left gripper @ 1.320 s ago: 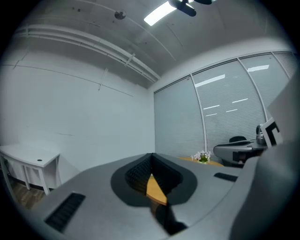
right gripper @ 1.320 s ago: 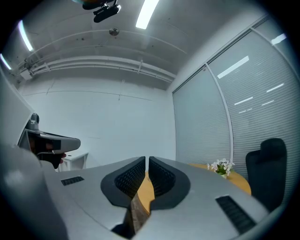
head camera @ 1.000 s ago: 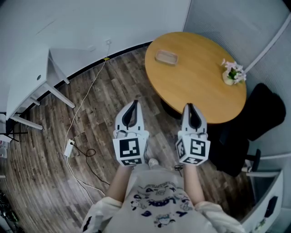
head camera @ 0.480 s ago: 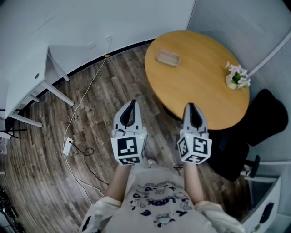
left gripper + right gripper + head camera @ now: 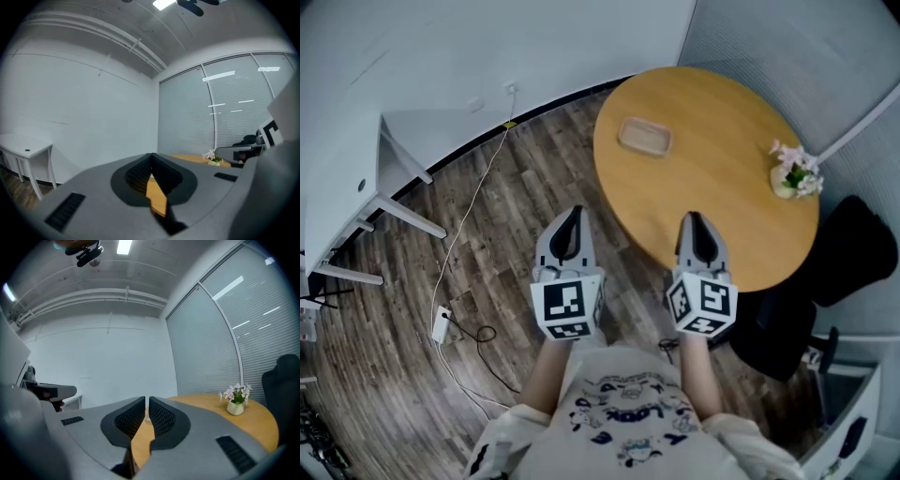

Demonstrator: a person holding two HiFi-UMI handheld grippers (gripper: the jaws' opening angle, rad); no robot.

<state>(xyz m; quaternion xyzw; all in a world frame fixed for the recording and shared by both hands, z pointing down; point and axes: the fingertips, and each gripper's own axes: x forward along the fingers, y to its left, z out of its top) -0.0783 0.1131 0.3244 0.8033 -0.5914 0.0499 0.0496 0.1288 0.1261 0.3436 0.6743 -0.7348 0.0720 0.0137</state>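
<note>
The jaws of the left gripper are pressed together at the tips, with nothing between them. The jaws of the right gripper stand all but together, only a hairline slit showing down their length, and they too hold nothing.

From where I stand, both grippers are held up in the air side by side, level with each other, their long bodies pointing forward toward the round wooden tabletop. The right one hangs over the near rim of it. The left one hangs over the wood floor, just off the rim's left side.

On the far left part of the tabletop lies a shallow tan dish, well apart from both grippers. It is oblong with rounded corners. Its long axis runs crosswise to the way the grippers point, dipping a little to the right. I cannot tell whether anything lies in it.

Near the tabletop's right edge stands a small pale vase holding a bunch of white and pink flowers, upright.

A black chair sits just beyond that edge. A white desk stands off to the left, and a cable trails across the floor to a power strip.
</note>
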